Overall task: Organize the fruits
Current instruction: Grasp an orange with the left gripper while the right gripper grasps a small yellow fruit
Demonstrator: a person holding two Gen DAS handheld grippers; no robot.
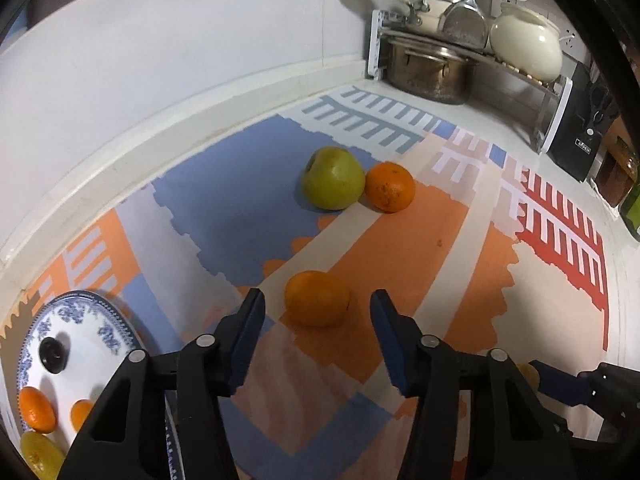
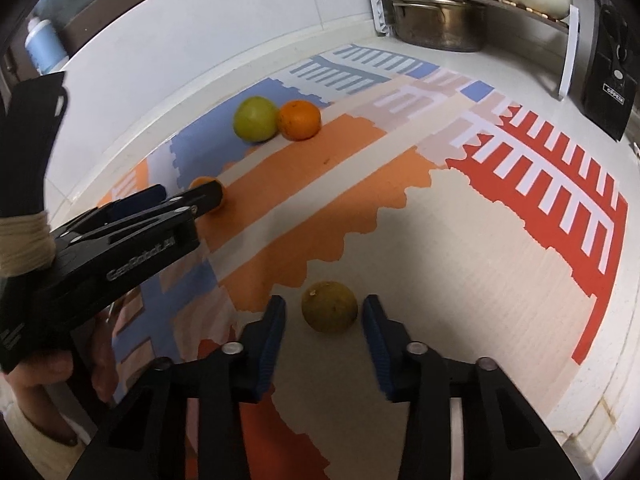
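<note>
My left gripper (image 1: 317, 304) is open, its fingers on either side of an orange (image 1: 317, 298) that lies on the patterned mat. This gripper (image 2: 186, 196) and its orange (image 2: 208, 190) also show in the right wrist view. My right gripper (image 2: 324, 310) is open around a yellowish-brown fruit (image 2: 329, 306) on the mat. A green apple (image 1: 333, 178) and a second orange (image 1: 389, 186) touch each other farther back. A blue-and-white plate (image 1: 80, 336) at the lower left holds a dark fruit (image 1: 53, 354), orange fruits (image 1: 37, 408) and a yellow one (image 1: 40, 454).
A metal pot (image 1: 430, 70) sits under a rack with pans and a cream pot (image 1: 526, 46) at the back right. A black box (image 1: 582, 132) and jars (image 1: 618, 174) stand at the right. The white wall curves along the back left.
</note>
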